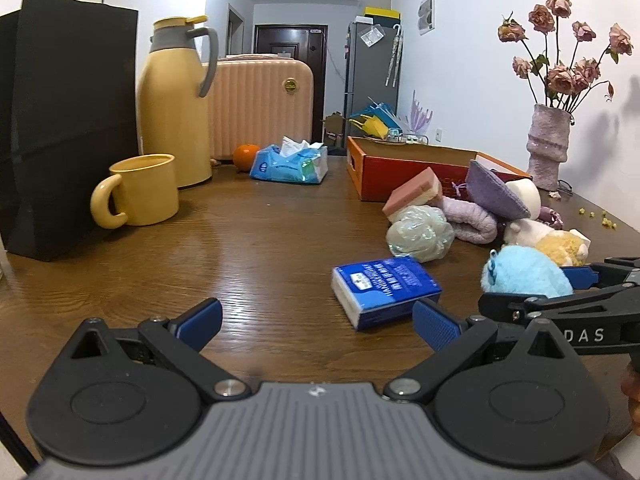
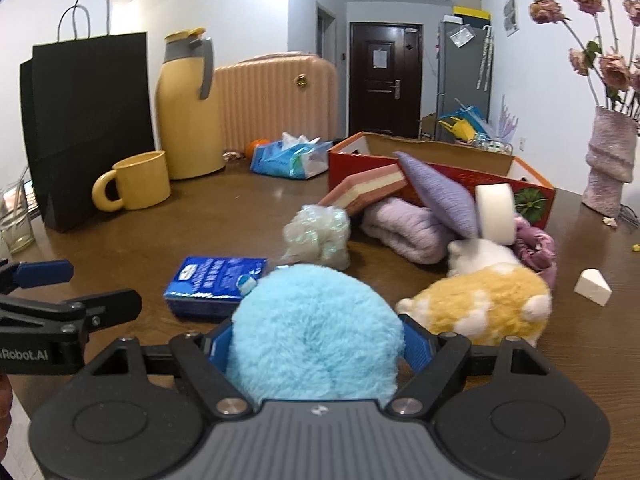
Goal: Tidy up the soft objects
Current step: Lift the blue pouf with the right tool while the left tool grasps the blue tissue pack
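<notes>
Taking the red cardboard box (image 2: 440,168) as the landmark and reading from left to right: far to its left stands a black paper bag (image 2: 90,128), then a yellow mug (image 2: 138,185) and a tall yellow thermos jug (image 2: 188,108), with an open blue tissue pack (image 2: 290,157) just off the box's left end. The left gripper (image 1: 316,322) hangs low over the wooden table (image 1: 240,240) in front of and left of the box, its blue pads spread wide with nothing between them; a small blue packet of pocket tissues (image 1: 384,290) lies flat just beside its right pad. In front of the box lies the heap of soft things: a pale mesh bath puff (image 2: 316,236), a pink-and-cream sponge (image 2: 368,188) leaning on the box wall, a folded lilac towel (image 2: 404,230), a purple knitted piece (image 2: 440,196), a white foam block (image 2: 496,212) and a yellow-and-white plush toy (image 2: 480,304). Nearer than the heap, the right gripper (image 2: 316,346) is closed on a fluffy light-blue plush ball (image 2: 316,328), its pads pressed into the fur on both sides; whether the ball is clear of the table cannot be told. To the right of the box stand a small white wedge sponge (image 2: 593,287) and a lilac vase (image 2: 610,164) of dried roses.
</notes>
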